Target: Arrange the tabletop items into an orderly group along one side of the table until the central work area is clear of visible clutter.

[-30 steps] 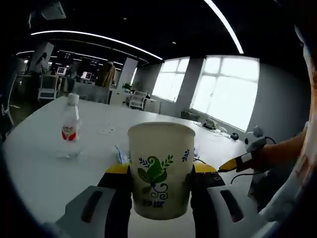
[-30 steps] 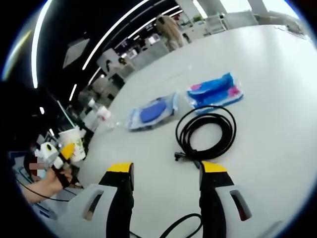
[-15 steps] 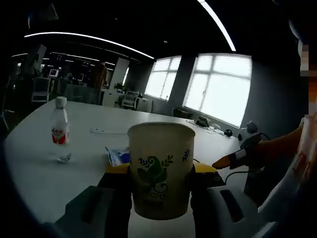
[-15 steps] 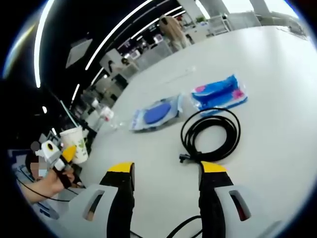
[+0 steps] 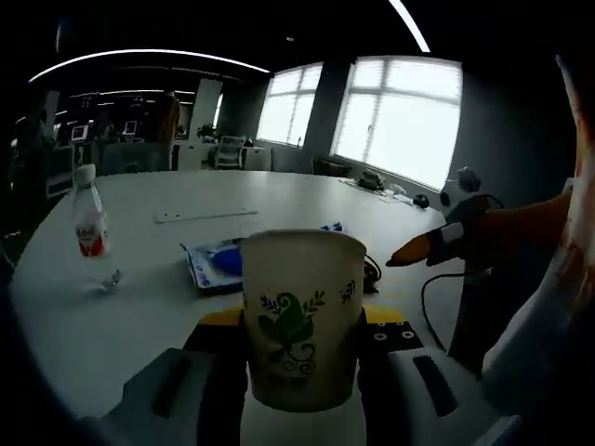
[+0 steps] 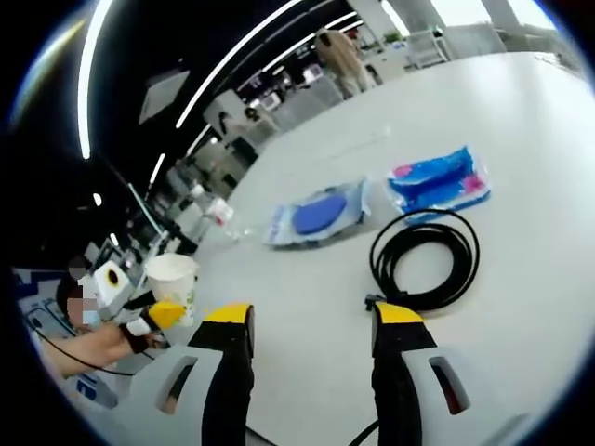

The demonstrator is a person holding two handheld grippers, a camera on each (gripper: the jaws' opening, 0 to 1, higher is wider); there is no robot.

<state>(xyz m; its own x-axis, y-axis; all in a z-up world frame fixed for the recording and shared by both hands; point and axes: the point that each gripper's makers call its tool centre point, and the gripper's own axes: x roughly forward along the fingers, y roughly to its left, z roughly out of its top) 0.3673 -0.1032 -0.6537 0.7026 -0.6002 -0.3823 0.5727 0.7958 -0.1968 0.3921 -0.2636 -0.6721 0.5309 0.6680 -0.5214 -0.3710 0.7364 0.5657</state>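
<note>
The left tool (image 5: 302, 339) pinches a paper cup (image 5: 302, 316) printed with a green leaf design, one jaw on each side of its lower wall, at the bottom centre of the left gripper view. The cup appears held clear of the white counter (image 5: 139, 307). In the right gripper view the same cup shows at the lower left, with the left tool's yellow tip against it.

The right tool (image 6: 311, 330) stands spread with nothing between its jaws, at the bottom centre of its own view, over bare counter. Just beyond its right jaw lies a coiled black cable (image 6: 426, 260). Further up, right of centre, is a blue and pink packet (image 6: 442, 178), and left of that a clear pouch with a blue item inside (image 6: 318, 214). A water bottle with a red label (image 5: 90, 228) stands at the left of the left gripper view.

The thin paper wall is likely the weak point: too hard a squeeze could buckle it, too light a grip could let it slip. Whether the cup holds liquid cannot be told; if it does, tilting it would spill onto the counter. The right tool, if lowered, could snag the cable loops and drag the packets along.
</note>
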